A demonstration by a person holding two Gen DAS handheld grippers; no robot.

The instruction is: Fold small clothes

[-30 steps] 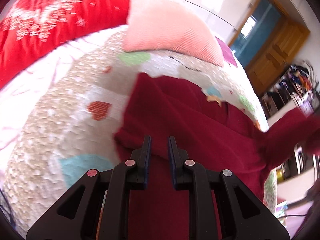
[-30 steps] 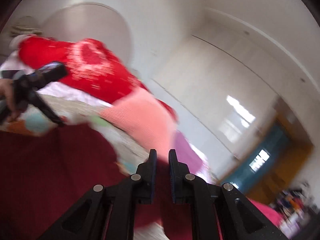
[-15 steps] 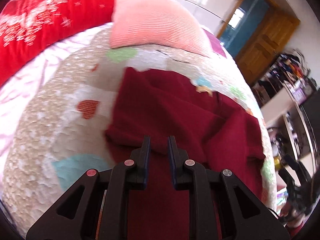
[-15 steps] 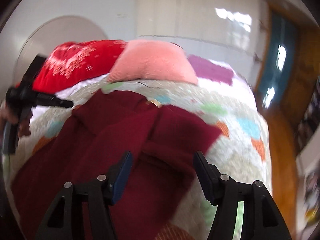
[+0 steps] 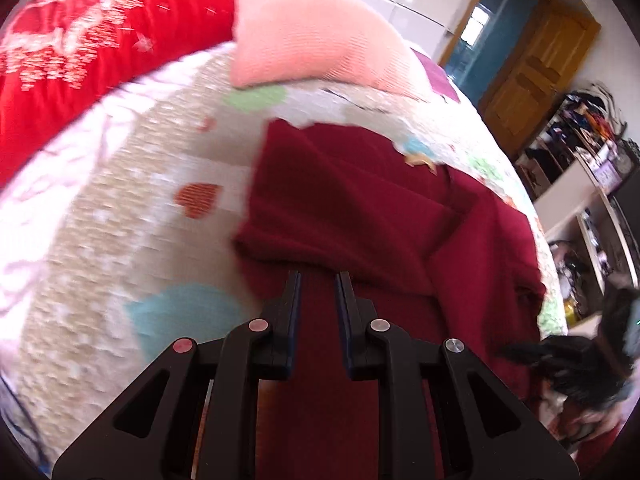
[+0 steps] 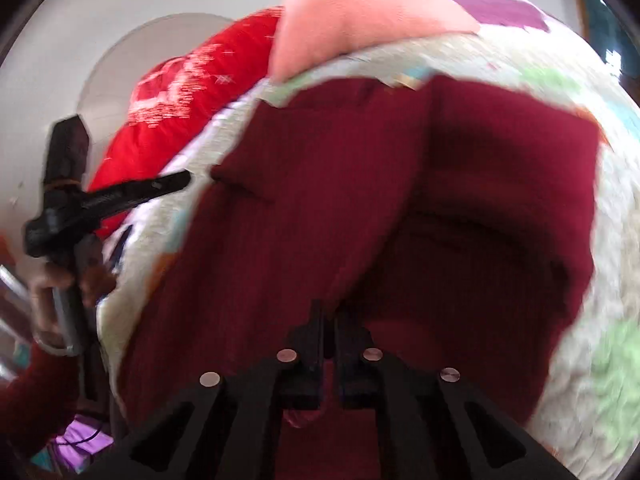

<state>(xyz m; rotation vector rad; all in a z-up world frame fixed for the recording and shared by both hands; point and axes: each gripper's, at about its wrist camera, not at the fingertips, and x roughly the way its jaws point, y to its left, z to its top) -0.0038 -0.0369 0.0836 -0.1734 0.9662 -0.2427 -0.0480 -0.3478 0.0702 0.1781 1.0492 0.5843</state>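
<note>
Dark red garment (image 5: 360, 208) lies rumpled on the patterned quilt (image 5: 120, 208), below the pink pillow (image 5: 316, 36). Left gripper (image 5: 317, 280) narrowly parted, garment cloth between its fingers. Right gripper (image 6: 328, 316) clamped together on the garment's near edge.

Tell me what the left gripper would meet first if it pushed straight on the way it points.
Most likely the dark red garment: the left gripper already has the cloth between its fingers, and a folded ridge of it lies just ahead on the patterned quilt.

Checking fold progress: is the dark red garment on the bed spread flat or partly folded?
Partly folded. The dark red garment has one side flap doubled over its middle, with raised creases across it; it is not yet a compact stack on the quilt.
</note>
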